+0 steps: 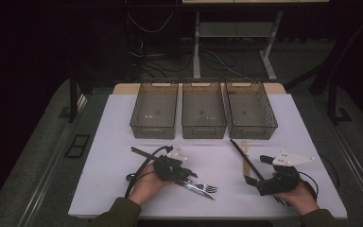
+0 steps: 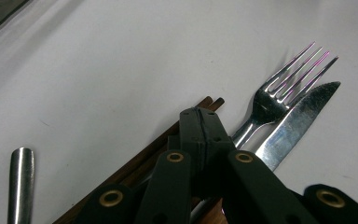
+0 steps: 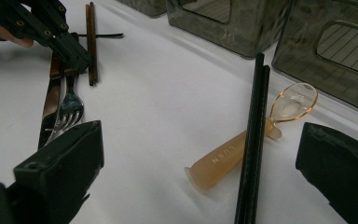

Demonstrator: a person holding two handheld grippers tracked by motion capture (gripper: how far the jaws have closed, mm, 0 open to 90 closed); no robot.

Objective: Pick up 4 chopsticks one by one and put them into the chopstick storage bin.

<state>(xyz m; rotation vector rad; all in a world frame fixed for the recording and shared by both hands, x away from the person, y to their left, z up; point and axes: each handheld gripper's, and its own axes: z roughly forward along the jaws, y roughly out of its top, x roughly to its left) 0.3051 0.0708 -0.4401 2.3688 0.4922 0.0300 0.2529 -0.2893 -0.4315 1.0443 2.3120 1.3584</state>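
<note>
My left gripper (image 1: 184,173) is shut, its jaws pressed together low over the brown chopsticks (image 2: 140,161) and the fork's handle. I see nothing held between its pads. The steel fork (image 2: 279,93) and knife (image 2: 298,116) lie side by side just beyond its tip (image 2: 200,122). My right gripper (image 1: 257,169) stands open and wide at the right. Between its jaws on the table lie a pair of black chopsticks (image 3: 254,135) and an amber plastic spoon (image 3: 242,149). The left gripper (image 3: 77,55) also shows in the right gripper view, tip down by the fork (image 3: 67,109).
Three see-through grey bins (image 1: 154,127) (image 1: 203,128) (image 1: 253,128) stand in a row at the back of the white table (image 1: 108,123). A metal handle (image 2: 21,182) lies left of the brown chopsticks. Cables trail on the floor behind the table.
</note>
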